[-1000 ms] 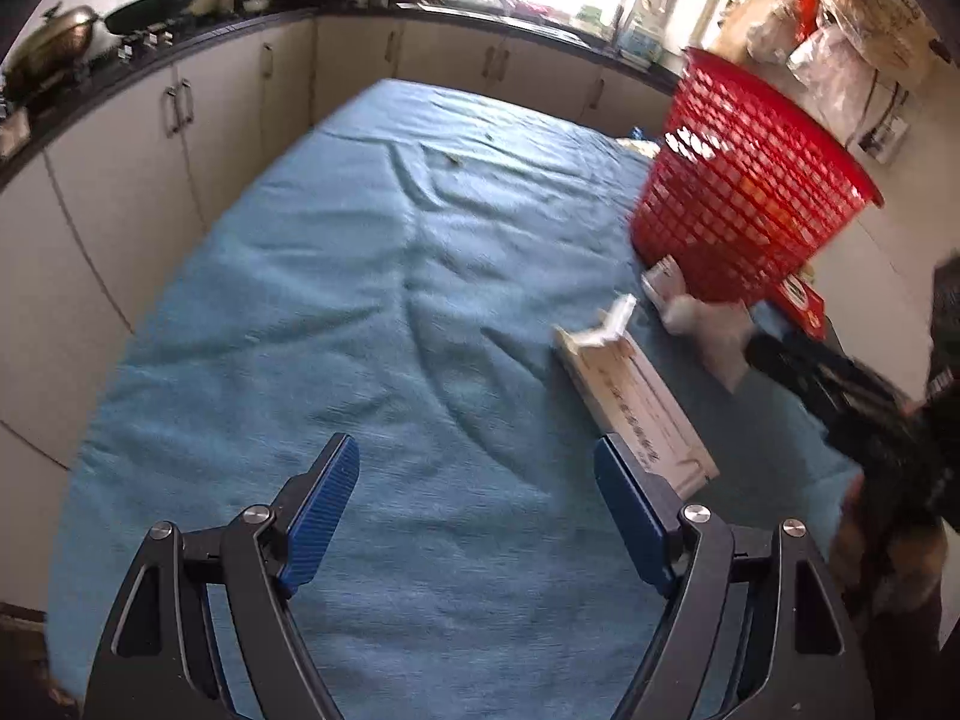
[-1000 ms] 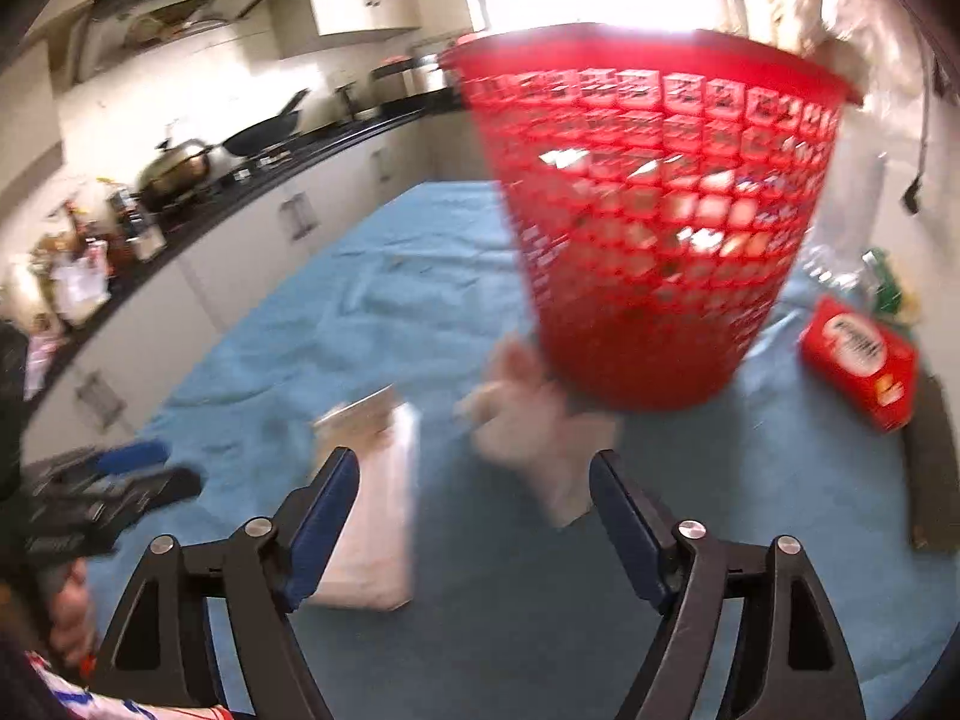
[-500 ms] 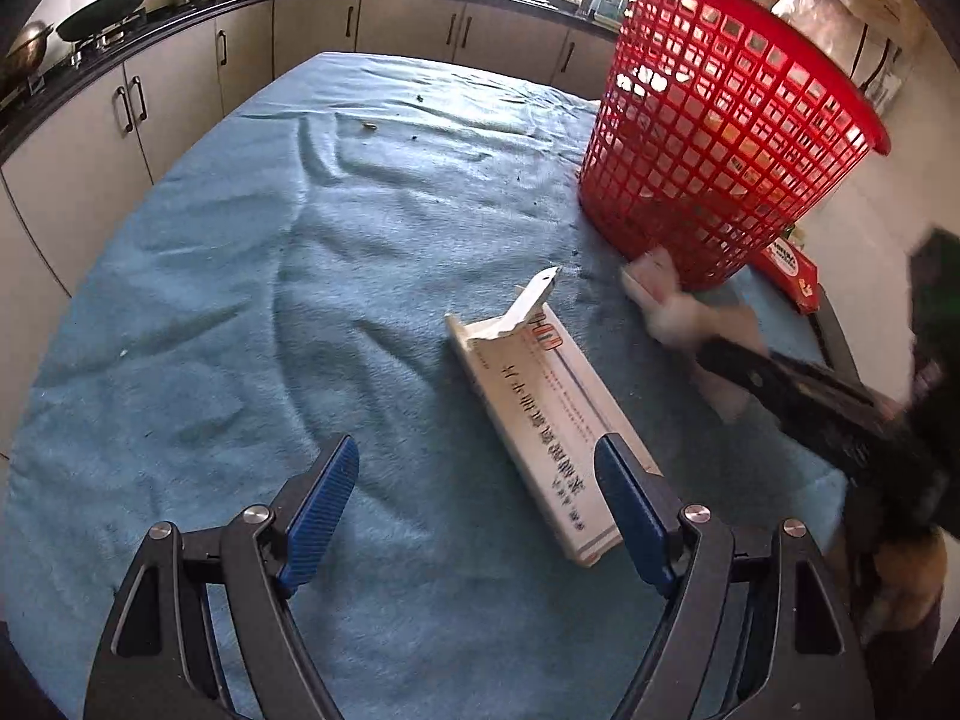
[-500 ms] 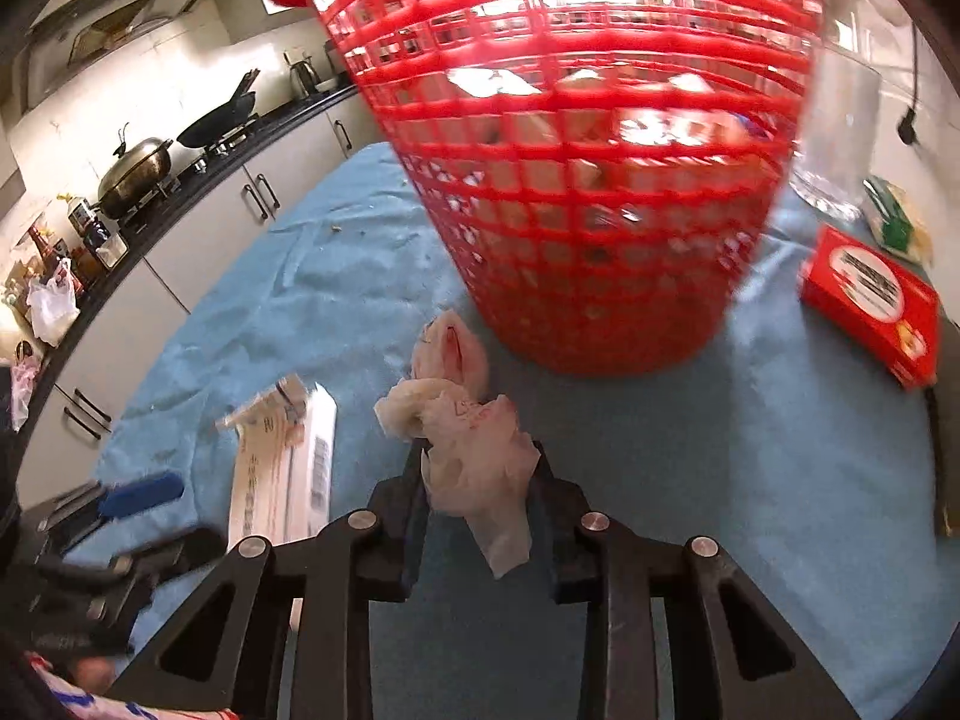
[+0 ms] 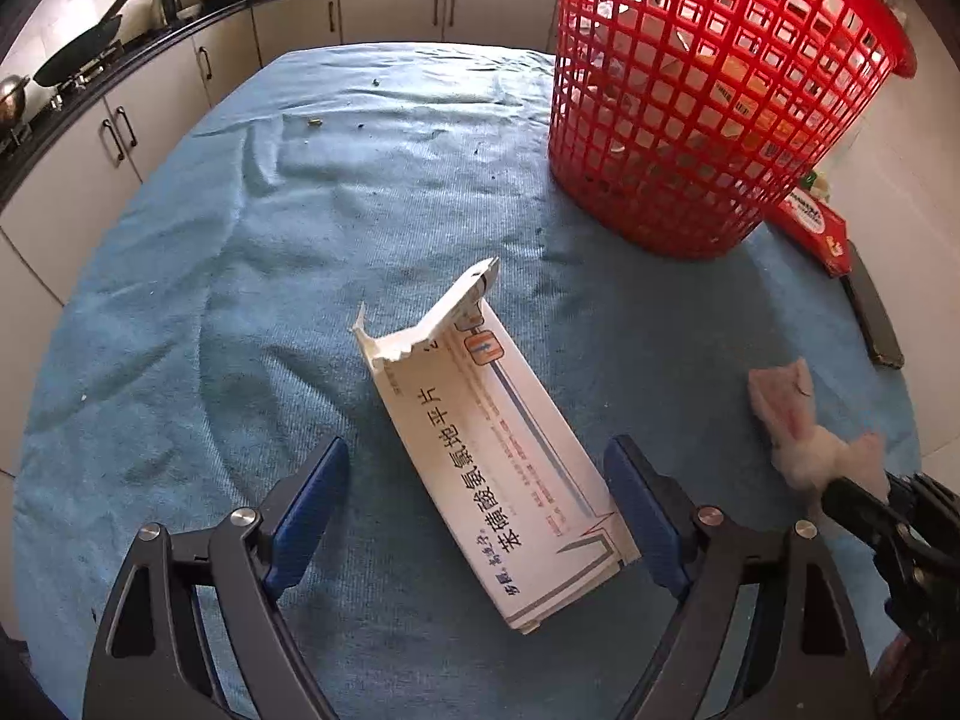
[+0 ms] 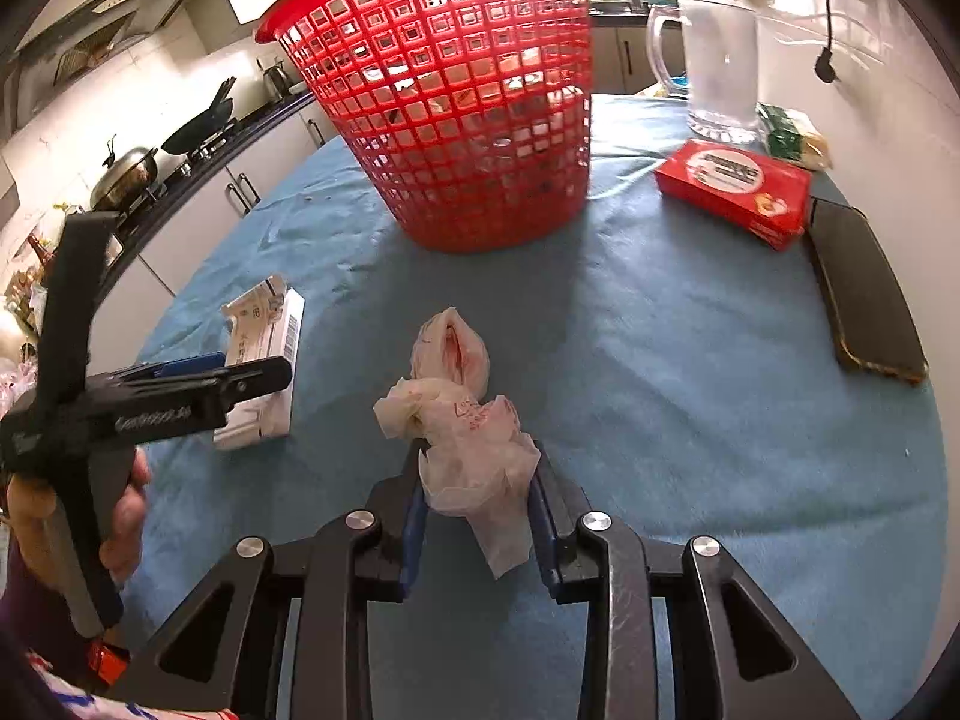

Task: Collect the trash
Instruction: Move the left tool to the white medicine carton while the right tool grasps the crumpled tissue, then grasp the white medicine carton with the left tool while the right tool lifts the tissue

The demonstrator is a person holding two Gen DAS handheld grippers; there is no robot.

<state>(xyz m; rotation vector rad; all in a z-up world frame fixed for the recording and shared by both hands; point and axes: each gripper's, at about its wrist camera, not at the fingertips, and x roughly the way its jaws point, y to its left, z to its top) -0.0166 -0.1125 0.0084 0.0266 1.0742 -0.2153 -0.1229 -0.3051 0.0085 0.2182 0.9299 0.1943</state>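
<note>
A blue cloth (image 5: pixel 252 276) covered the table, and the red basket (image 6: pixel 456 120) stood upright toward its far side, holding scraps. The torn white medicine box (image 5: pixel 498 438) lay flat on the cloth in front of the basket, its near end between the fingers of the left gripper (image 5: pixel 477 513), whose jaws stood wide apart and gripped nothing. The right gripper (image 6: pixel 477 516) had its jaws pinched on the crumpled pink-and-white plastic bag (image 6: pixel 459 414), right of the box. A red carton (image 6: pixel 735 189) lay just beside the basket.
</note>
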